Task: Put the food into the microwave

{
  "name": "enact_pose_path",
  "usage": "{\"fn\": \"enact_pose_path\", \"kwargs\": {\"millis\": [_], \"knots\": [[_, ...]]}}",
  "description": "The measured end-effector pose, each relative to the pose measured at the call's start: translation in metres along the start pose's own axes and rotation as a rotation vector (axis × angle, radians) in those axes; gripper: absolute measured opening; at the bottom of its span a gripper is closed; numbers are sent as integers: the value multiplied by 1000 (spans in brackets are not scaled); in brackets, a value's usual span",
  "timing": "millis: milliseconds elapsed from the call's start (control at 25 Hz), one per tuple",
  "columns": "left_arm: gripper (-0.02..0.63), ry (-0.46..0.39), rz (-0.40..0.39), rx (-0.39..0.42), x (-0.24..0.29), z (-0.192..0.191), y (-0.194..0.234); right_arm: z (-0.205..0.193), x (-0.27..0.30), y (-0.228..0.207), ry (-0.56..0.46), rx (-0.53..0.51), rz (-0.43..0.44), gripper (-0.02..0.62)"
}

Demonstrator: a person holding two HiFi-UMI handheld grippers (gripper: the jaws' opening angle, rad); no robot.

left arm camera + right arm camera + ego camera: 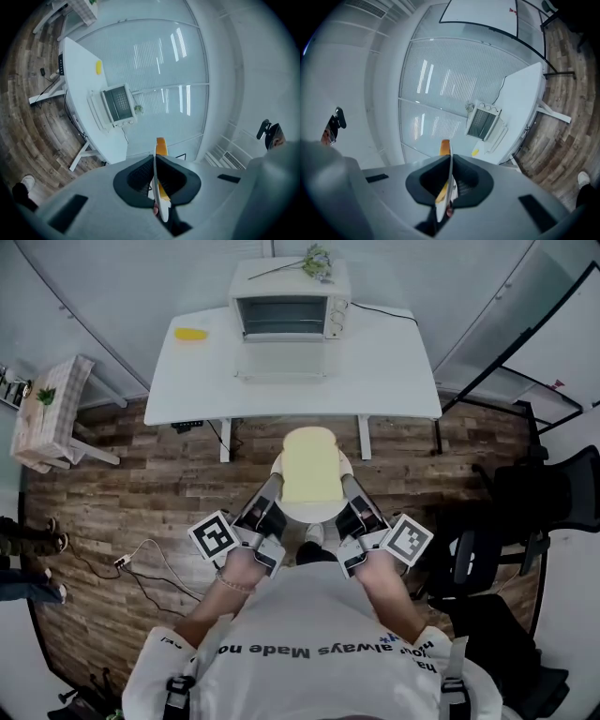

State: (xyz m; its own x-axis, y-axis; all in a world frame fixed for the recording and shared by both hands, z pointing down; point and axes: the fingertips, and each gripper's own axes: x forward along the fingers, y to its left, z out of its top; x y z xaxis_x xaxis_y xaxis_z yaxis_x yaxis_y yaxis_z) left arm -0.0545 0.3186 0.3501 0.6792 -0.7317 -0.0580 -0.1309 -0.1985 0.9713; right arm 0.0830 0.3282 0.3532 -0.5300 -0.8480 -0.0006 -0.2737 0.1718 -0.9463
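A slice of toast [309,465] lies on a white plate [307,509] that I carry in front of me over the wooden floor. My left gripper [271,491] is shut on the plate's left rim and my right gripper [349,493] is shut on its right rim. The left gripper [154,176] view has the plate [161,205] edge-on between the pads, with the toast [161,147] beyond. In the right gripper [450,180] view the plate [442,206] and toast [444,146] look the same. The microwave [291,307] stands on the white table [394,381] ahead, door [281,361] folded down open.
A yellow object [191,334] lies on the table's left part. Flowers [315,261] rest on top of the microwave. A small table with a checked cloth [47,413] stands at the left, a black chair [548,507] at the right. A cable [141,559] trails over the floor.
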Motion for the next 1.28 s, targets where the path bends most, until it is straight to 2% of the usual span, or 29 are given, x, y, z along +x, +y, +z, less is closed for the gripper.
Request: {"fn": "enact_pose_path", "kwargs": {"millis": [480,920,1280], "knots": [[18,-27,-3,4,91,11,9,83,38,-28,22,-7,17,21],[18,-49,6,1,118,38,28,98,78,-44,43,-9,22,21],[18,-42,8,-13,154,92,47,116,141,-54,36,-8,7,21]]}}
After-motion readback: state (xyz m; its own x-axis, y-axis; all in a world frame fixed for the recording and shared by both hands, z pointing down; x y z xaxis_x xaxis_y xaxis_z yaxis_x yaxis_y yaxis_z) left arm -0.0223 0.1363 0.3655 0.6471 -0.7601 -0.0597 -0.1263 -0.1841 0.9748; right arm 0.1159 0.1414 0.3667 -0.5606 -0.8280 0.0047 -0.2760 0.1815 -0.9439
